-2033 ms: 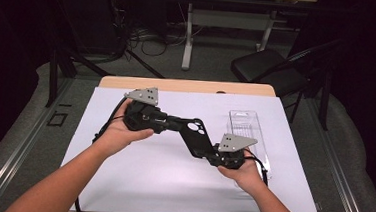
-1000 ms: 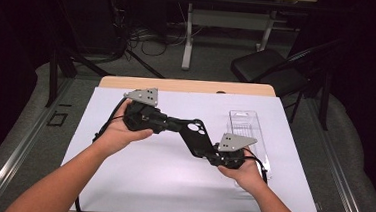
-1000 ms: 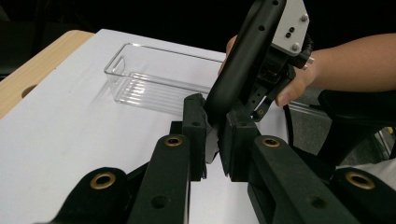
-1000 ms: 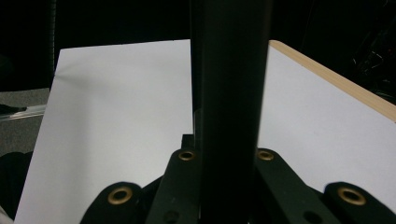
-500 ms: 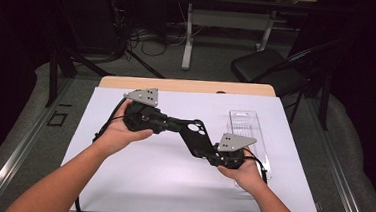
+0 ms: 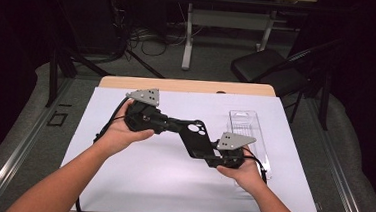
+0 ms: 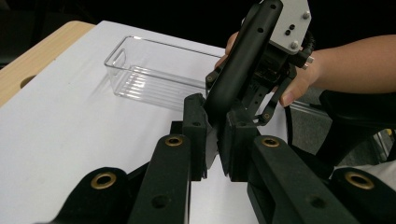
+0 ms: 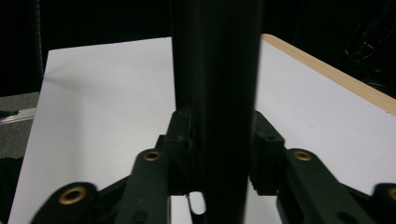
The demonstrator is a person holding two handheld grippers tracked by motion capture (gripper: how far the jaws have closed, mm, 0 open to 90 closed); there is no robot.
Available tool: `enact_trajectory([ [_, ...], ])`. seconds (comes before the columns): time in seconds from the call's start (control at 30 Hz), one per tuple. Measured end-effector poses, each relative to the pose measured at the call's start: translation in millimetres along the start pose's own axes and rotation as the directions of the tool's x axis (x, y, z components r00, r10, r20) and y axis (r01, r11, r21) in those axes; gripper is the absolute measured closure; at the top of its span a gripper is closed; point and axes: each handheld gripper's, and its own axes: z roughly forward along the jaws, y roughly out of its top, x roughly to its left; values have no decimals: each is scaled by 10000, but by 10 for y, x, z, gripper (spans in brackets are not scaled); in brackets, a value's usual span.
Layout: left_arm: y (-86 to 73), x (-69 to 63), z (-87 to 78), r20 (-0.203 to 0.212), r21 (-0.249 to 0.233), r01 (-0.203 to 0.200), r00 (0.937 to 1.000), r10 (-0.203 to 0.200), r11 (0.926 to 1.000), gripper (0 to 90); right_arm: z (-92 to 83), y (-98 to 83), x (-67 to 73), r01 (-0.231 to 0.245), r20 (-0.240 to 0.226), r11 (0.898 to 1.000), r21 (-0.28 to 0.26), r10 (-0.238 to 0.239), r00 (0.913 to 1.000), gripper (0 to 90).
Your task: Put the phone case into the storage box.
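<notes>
A flat black piece with round holes (image 6: 194,132) hangs above the white sheet between both grippers. My left gripper (image 6: 180,125) comes in from the left and is shut on its thin edge, with the pads pinching it in the left gripper view (image 7: 215,135). From there the black piece (image 7: 243,56) runs up to the other hand. My right gripper (image 6: 202,151) has the black piece (image 8: 215,70) standing between its jaws (image 8: 222,140). Those jaws have just been opening, and a pale sliver shows beside the left pad.
A clear plastic tray (image 6: 247,127) lies on the white sheet (image 6: 135,182) at the right, just behind my right hand. It also appears in the left gripper view (image 7: 154,70). The wooden table edge (image 6: 187,86) runs along the back, with a chair (image 6: 268,71) beyond.
</notes>
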Motion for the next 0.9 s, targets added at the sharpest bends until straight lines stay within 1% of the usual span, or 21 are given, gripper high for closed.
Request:
enact_trajectory([
  [0.03, 1, 1, 0, 7, -11, 50, 10000, -50, 10000, 822, -1, 1, -3, -27, 40, 10000, -5, 27, 10000, 619],
  [0.07, 1, 1, 0, 7, -11, 50, 10000, -50, 10000, 822, -1, 1, -3, -27, 40, 10000, -5, 27, 10000, 619],
  [0.1, 2, 2, 0, 20, 31, 69, 10000, -69, 10000, 822, -2, 2, -7, -21, 94, 10000, -7, 21, 10000, 587],
  [0.13, 0, 4, 2, -37, 77, 184, 9998, -183, 9998, 822, -4, 5, -18, 8, 231, 10000, -3, -8, 9997, 545],
  [0.17, -2, 5, 5, -57, 97, 230, 9997, -230, 9997, 822, -10, 6, -21, 23, 291, 10000, 5, -23, 9996, 535],
  [0.23, -6, 10, 6, -71, 136, 335, 9994, -334, 9993, 822, -26, 12, -26, 27, 434, 10000, -46, -25, 9991, 518],
  [0.33, -9, 19, 10, -179, 212, 482, 9987, -478, 9986, 822, -50, 27, -28, 70, 502, 9996, -259, -57, 9987, 517],
  [0.47, -14, 33, 11, -331, 335, 633, 9975, -621, 9974, 821, -69, 41, -32, -16, 420, 9997, -253, 26, 9991, 519],
  [0.53, -18, 36, 13, -452, 410, 709, 9966, -691, 9966, 822, -80, 41, -36, -29, 583, 9998, -202, 41, 9983, 517],
  [0.57, -20, 40, 13, -502, 509, 722, 9963, -696, 9961, 822, -86, 42, -38, -121, 657, 9998, -165, 131, 9978, 509],
  [0.6, -20, 40, 13, -502, 509, 722, 9963, -696, 9961, 822, -91, 45, -41, -146, 756, 9998, -101, 153, 9970, 505],
  [0.63, -25, 42, 20, -642, 585, 782, 9952, -744, 9952, 822, -96, 47, -41, -91, 869, 9999, -96, 99, 9962, 494],
  [0.67, -25, 42, 20, -642, 585, 782, 9952, -744, 9952, 821, -96, 47, -41, -91, 869, 9999, -96, 99, 9962, 494],
  [0.7, -29, 47, 22, -690, 658, 859, 9943, -814, 9941, 822, -101, 54, -43, -60, 957, 9997, -228, 81, 9954, 475],
  [0.73, -29, 47, 22, -690, 658, 859, 9943, -814, 9941, 822, -107, 60, -44, -88, 1007, 9997, -247, 113, 9949, 456],
  [0.77, -30, 51, 22, -785, 697, 926, 9931, -871, 9933, 822, -109, 64, -45, -8, 1139, 9997, -261, 38, 9935, 438],
  [0.83, -33, 56, 23, -829, 712, 940, 9927, -881, 9930, 821, -113, 81, -40, 106, 1358, 9999, -52, -98, 9907, 398],
  [0.87, -33, 56, 23, -829, 712, 940, 9927, -881, 9930, 822, -113, 81, -40, 106, 1358, 9999, -52, -98, 9907, 398],
  [0.9, -33, 56, 27, -959, 809, 955, 9915, -877, 9921, 822, -115, 108, -35, -40, 1502, 9997, 259, 0, 9887, 349],
])
